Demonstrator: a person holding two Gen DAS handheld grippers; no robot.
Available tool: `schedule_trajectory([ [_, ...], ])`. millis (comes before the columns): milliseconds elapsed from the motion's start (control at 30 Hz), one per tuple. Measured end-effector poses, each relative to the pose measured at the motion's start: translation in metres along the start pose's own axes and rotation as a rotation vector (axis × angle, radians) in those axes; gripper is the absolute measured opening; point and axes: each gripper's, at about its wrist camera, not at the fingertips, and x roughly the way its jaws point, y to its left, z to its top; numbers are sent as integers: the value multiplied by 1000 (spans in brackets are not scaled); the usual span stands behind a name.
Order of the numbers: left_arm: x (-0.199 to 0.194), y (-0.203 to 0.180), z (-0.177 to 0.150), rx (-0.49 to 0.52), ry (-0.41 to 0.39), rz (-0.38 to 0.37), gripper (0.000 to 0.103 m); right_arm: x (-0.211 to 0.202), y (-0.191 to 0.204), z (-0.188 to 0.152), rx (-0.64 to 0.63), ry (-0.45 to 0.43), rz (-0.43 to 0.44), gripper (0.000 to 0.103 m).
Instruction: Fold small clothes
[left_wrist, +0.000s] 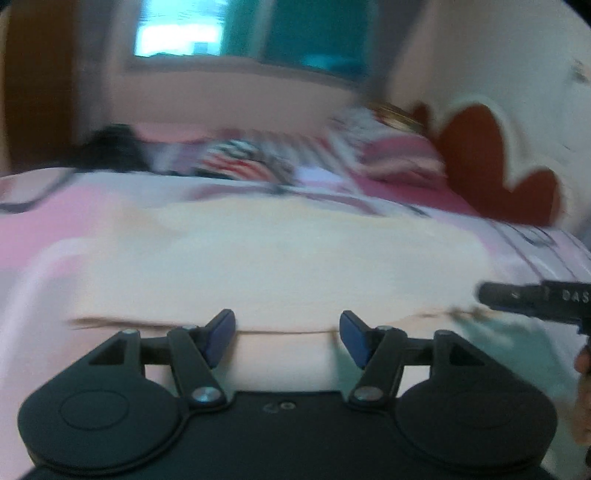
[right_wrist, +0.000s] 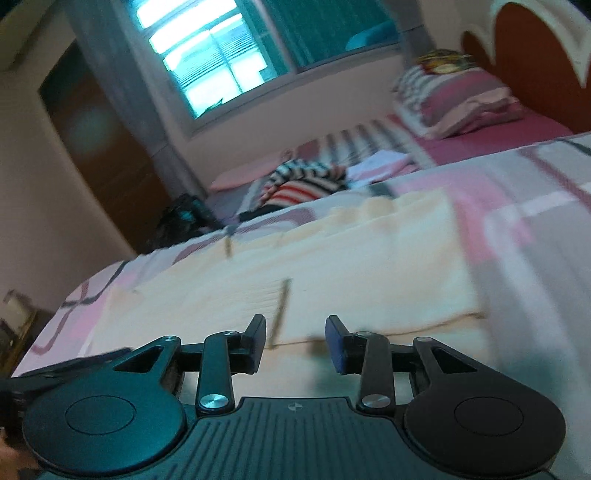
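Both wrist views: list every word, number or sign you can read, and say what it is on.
"DAS": white letters on the right gripper's black body, cut off by the frame edge.
Embossed mark on the left gripper's body: too blurred to read.
Small round sign on the right gripper's ribbed body: no text.

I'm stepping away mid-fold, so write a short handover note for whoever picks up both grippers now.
Left gripper: jaws open, nothing between them.
Right gripper: jaws open, also empty.
Cream garment lies flat on the pink patterned bedspread, its near edge just ahead of both grippers.
Done: it looks laid out, possibly folded once; blur hides the layers.
Left: the remaining folds, then the striped clothes further back.
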Motion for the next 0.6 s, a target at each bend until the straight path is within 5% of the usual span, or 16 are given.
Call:
schedule_trajectory([
  [133,-10,47,-1,-92,5,76,63,38,10,-3,3,71,-3,32],
  [267,-3,57,-3,-57,55,136,63,61,28,-7,-78,108,-10,32],
  [300,0,58,-3,-59,60,133,63,64,32,-8,-102,108,-12,29],
  [333,1,59,-4,-62,58,134,63,66,34,-9,-119,110,-14,8],
  [367,2,58,-4,-65,53,132,64,67,35,-9,-129,114,-9,6],
  [600,19,49,-2,-2,57,164,68,38,38,21,-148,-28,-9,3],
])
